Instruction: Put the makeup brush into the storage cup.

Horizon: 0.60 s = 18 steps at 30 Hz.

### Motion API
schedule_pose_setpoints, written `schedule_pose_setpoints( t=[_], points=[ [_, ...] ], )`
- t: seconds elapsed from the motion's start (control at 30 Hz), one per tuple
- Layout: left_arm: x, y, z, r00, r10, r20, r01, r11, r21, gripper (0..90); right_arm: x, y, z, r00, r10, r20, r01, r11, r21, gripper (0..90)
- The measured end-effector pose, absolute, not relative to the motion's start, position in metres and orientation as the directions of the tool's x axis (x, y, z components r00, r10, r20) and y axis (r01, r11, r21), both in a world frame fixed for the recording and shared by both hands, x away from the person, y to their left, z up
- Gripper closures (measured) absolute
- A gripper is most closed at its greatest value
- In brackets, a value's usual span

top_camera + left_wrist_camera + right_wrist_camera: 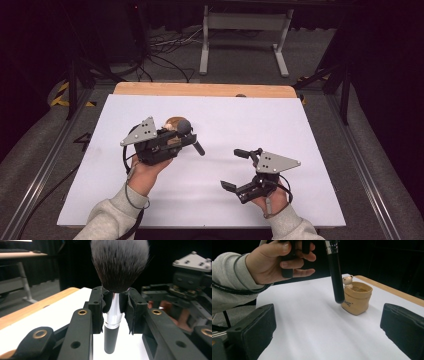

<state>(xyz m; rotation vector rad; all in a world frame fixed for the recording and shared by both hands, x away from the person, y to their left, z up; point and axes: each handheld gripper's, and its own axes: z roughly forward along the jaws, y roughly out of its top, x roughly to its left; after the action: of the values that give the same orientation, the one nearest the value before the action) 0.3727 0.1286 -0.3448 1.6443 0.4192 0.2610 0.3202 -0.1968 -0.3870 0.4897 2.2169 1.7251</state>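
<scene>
1. the brush [113, 315] hangs in a pinch on its smooth silver collar alone, bristles up and black handle down. that polished metal could slide through the pads, and the brush would then drop onto the white table [300, 125].
2. the tan pouch-shaped cup [357, 301] with a small bear figure at its rim stands just past the handle tip in the right gripper view, at about 2 o'clock from it. i judge the brush is meant for that cup. a sideways approach could knock the light cup over or push it toward the wooden edge [200, 89] at 12 o'clock.
3. in the high view the cup sits half hidden behind the left gripper [172, 140], so aiming the handle into the opening is partly blind. a missed rim is likely unless the descent is straight.
4. left gripper: clamped tight on the brush's collar, pads on both sides of it, the handle clear of the table.
5. right gripper [235, 170]: jaws spread wide with nothing between them, touching nothing, at about 4 o'clock from the left one and well apart from the brush.
</scene>
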Motion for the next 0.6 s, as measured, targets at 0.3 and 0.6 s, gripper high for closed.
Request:
schedule_pose_setpoints(
  t=[0.3, 0.6],
  points=[
    [0.382, 0.133, -0.339, 0.878, 0.473, -0.074, 0.120, -0.068, 0.990, 69.9, 0.322, -0.205, -0.389, -0.876, 0.482, -0.026, 0.105, 0.244, 0.964, 0.1],
    [0.390, 0.133, -0.332, 0.858, 0.509, -0.062, 0.109, -0.064, 0.992, 69.9, 0.326, -0.216, -0.390, -0.864, 0.503, 0.000, 0.115, 0.199, 0.973, 0.0]
  ],
)
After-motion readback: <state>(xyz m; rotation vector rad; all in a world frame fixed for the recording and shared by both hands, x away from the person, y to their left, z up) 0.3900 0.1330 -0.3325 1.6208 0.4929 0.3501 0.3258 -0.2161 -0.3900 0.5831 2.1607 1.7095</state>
